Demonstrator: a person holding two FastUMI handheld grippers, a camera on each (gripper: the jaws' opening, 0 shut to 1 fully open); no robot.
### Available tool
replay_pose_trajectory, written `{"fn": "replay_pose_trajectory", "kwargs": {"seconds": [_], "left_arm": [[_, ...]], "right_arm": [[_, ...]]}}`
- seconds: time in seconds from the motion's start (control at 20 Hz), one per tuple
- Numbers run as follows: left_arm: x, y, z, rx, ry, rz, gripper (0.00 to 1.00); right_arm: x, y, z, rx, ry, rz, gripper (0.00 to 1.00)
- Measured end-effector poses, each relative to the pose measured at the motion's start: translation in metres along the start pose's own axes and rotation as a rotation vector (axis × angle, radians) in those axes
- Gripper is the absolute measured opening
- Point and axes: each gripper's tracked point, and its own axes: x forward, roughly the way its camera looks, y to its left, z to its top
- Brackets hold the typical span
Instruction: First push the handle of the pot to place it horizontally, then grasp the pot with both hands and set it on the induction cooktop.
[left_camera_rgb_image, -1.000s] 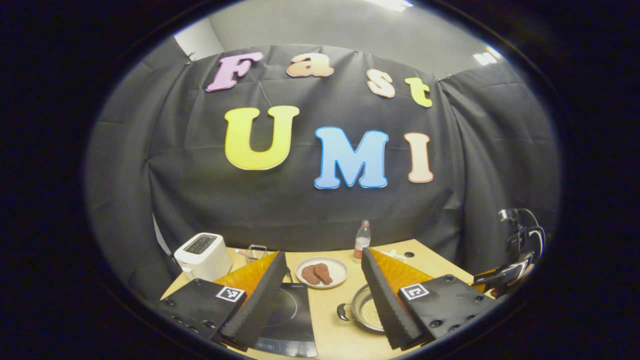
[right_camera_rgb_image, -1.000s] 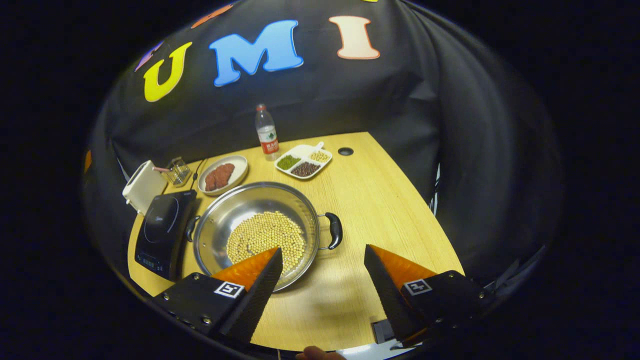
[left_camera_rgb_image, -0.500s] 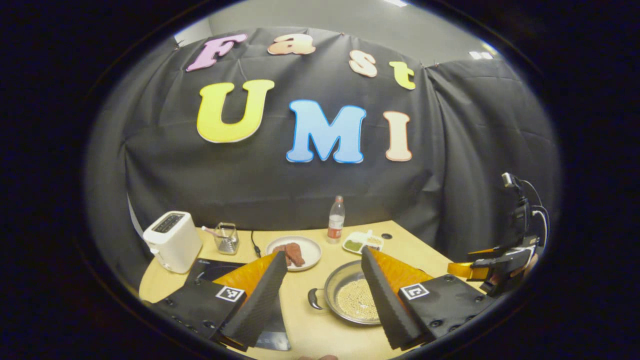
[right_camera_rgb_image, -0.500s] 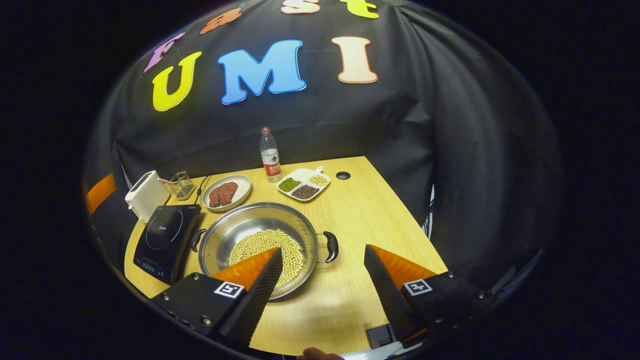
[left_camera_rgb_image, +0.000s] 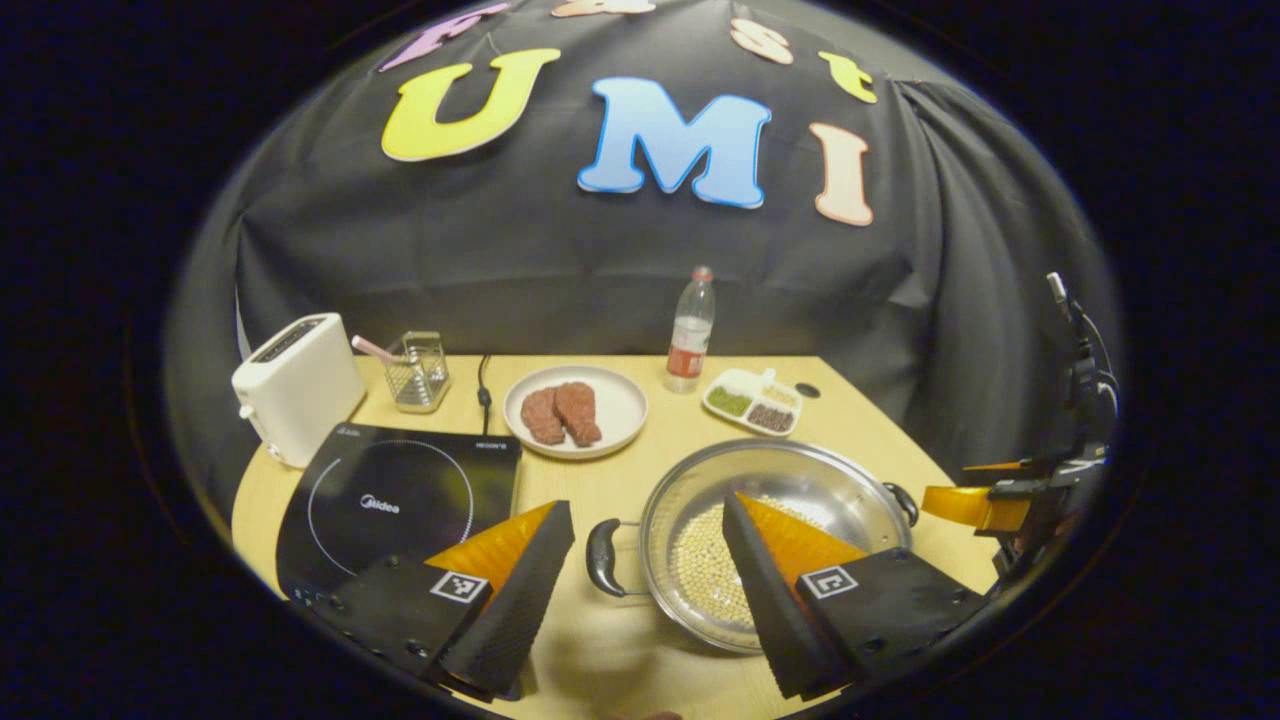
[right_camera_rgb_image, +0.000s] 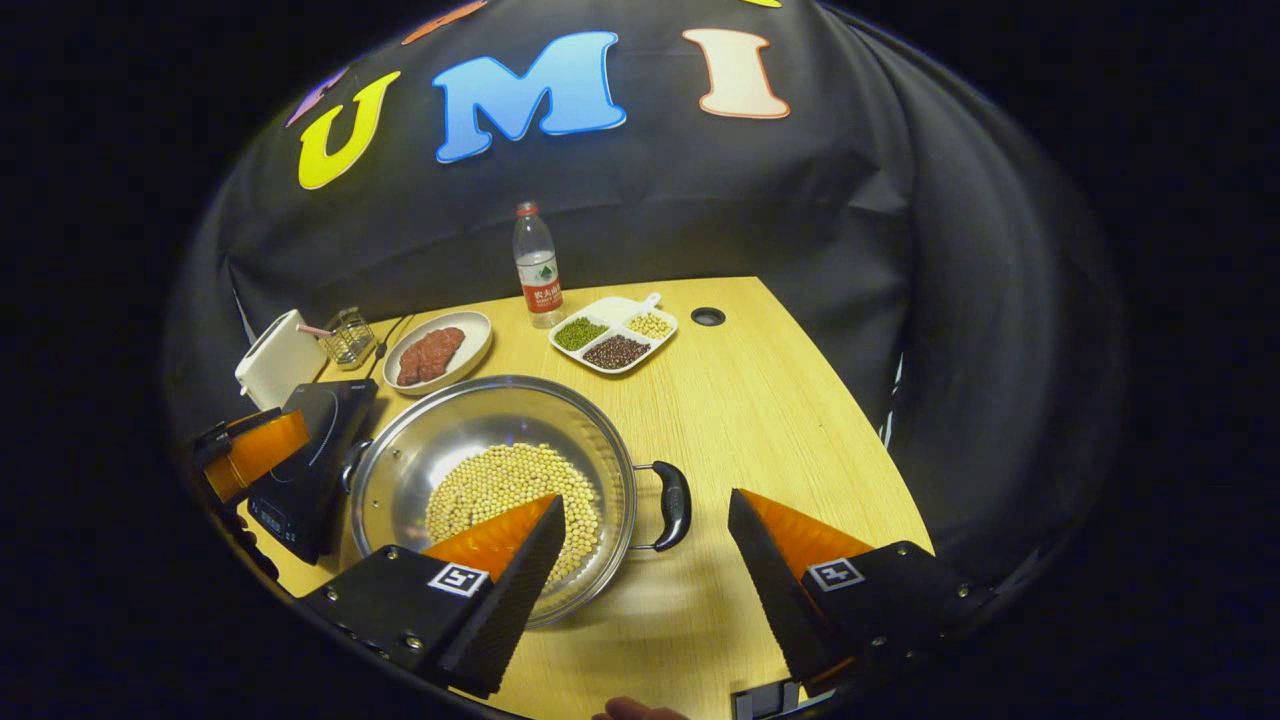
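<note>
I hold both hand-held grippers spread, empty: left (left_camera_rgb_image: 648, 560), right (right_camera_rgb_image: 646, 545). The pot (right_camera_rgb_image: 470, 440) sits on the surface right of the cooktop (left_camera_rgb_image: 395, 490), handles lying left-right. Left handle (left_camera_rgb_image: 603, 557) just ahead of mine; right handle (right_camera_rgb_image: 676, 505) nearer the right.

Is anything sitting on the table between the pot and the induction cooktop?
Nothing visible. The pot sits beside the induction cooktop with only bare table between them. The plate of meat lies farther back, off that path.
</note>
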Motion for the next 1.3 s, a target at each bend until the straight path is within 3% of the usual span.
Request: {"fn": "replay_pose_trajectory", "kwargs": {"seconds": [0.4,0.65,0.8,0.9,0.95,1.15,1.3], "left_arm": [[0.057,0.029,-0.054,-0.013,0.177,0.070,0.95],[0.069,0.027,-0.074,-0.002,0.245,0.063,1.00],[0.073,0.022,-0.076,0.025,0.250,0.051,1.00],[0.079,0.019,-0.087,0.011,0.284,0.041,0.89],[0.082,0.013,-0.091,-0.019,0.302,0.022,0.84],[0.085,0.015,-0.094,-0.046,0.309,0.031,0.71],[0.085,0.014,-0.092,-0.054,0.319,0.038,0.72]], "right_arm": [[0.060,-0.007,-0.017,-0.029,0.115,0.001,1.00],[0.083,-0.010,-0.027,-0.033,0.158,-0.001,1.00],[0.088,-0.009,-0.031,-0.031,0.172,0.009,0.87],[0.088,-0.001,-0.031,-0.020,0.182,0.027,0.82],[0.090,-0.002,-0.033,-0.026,0.184,0.028,0.69],[0.091,0.000,-0.034,-0.003,0.194,0.045,0.65],[0.092,-0.001,-0.032,-0.004,0.189,0.060,0.60]]}}
